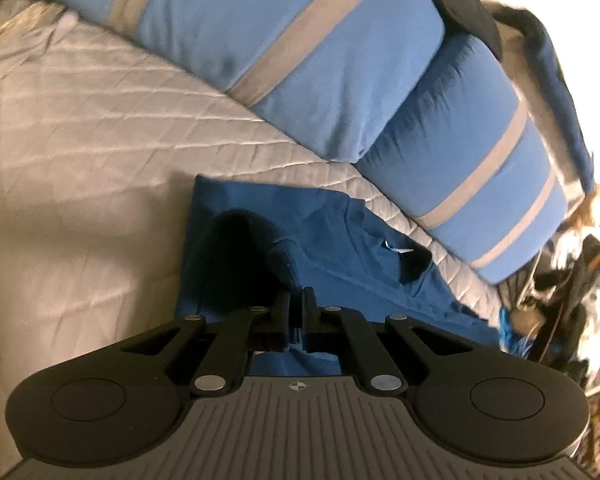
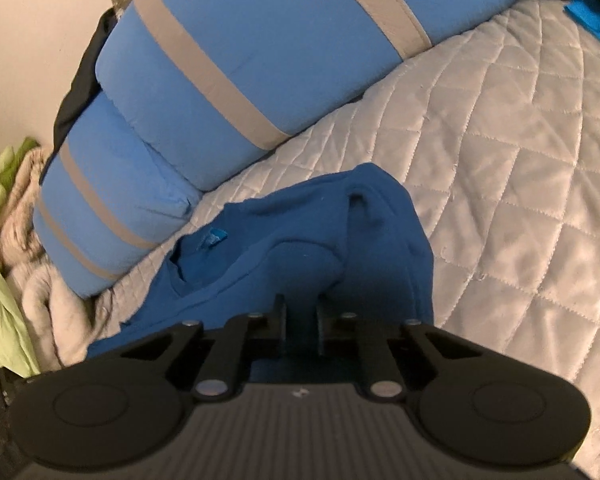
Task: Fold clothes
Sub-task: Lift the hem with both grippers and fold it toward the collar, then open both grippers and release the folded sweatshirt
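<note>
A: On the quilted grey bedspread (image 1: 80, 128), a dark blue shirt (image 1: 340, 248) is laid out, seen through both wrist cameras. Left view first?

B: Left view, left to right: bare bedspread at left, shirt at near centre, two blue pillows with grey stripes (image 1: 300, 40) running along the far side and off to the right. A clutter of dark items (image 1: 572, 280) is seen at the far right edge, too blurred to be identified.

A: Left gripper (image 1: 299, 308)?

B: Jaws are brought together, with a fold of the blue shirt pinched between them. Fabric is seen bunched just beyond the tips and under the linkage. The neck opening with a white label is placed just right of the tips.

A: Right view?

B: Left to right: light green cloth (image 2: 0, 300) and a grey blanket (image 2: 48, 300) at the left edge, the striped pillows (image 2: 260, 60) across the far left, the shirt (image 2: 300, 220) at near centre, open bedspread (image 2: 520, 160) to the right. A bright blue item (image 2: 596, 20) is seen at the far right corner.

A: Right gripper (image 2: 300, 320)?

B: Jaws are nearly closed and clamped on a raised ridge of the shirt. Cloth is draped up to the tips from the bed. The collar opening is located left of the tips here.
</note>
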Tool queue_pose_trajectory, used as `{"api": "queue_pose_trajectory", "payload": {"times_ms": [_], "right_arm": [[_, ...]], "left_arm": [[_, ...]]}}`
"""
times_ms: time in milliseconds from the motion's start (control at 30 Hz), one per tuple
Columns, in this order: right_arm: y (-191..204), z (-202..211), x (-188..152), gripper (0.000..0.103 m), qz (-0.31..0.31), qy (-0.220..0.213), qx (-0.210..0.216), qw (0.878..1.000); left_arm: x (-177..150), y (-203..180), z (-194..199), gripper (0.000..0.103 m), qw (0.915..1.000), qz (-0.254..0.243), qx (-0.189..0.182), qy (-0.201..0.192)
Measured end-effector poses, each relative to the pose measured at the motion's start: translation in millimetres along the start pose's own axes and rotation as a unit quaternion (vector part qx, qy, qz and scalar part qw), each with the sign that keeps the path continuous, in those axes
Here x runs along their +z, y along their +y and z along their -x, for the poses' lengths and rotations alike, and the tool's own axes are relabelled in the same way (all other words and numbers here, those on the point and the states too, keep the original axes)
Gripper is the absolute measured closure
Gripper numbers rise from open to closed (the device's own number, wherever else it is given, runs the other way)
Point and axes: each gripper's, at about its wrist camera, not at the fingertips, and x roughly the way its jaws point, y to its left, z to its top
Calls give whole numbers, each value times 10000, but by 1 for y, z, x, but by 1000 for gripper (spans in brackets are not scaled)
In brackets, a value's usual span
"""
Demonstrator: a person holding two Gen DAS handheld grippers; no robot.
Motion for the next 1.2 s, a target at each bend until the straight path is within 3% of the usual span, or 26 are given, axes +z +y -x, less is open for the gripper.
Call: {"api": "queue_pose_trajectory", "payload": {"times_ms": [100,367,567,700,767,800,833,900,1033,1200], "right_arm": [[3,2,4,91,-144,-135,144,9997],[23,3,33,92,24,-383,362,9986],[12,-16,64,93,-523,-511,447,9963],[12,-33,82,92,-647,-703,437,9945],[15,-43,89,87,-625,-879,429,9932],[16,-48,92,62,-614,-968,424,9925],[17,-52,94,41,-579,-1036,361,9923],[21,-50,87,12,-430,-1198,99,9918],[25,-37,75,3,24,-1115,-149,9937],[30,-15,60,0,566,-827,-773,9920]], "left_arm": [[13,1,-6,98,9999,-82,65,-38],[40,21,-28,98,9970,614,-76,-468],[58,22,-51,98,9944,851,-21,-629],[70,17,-59,96,9885,817,245,-1248],[72,14,-60,78,9841,795,515,-1500],[71,12,-59,60,9832,766,647,-1527],[67,11,-58,51,9832,689,719,-1529],[55,8,-52,46,9834,433,799,-1569],[26,2,-40,36,9815,-232,1117,-1539],[-4,-4,-30,36,9783,-808,1365,-1333]]}}
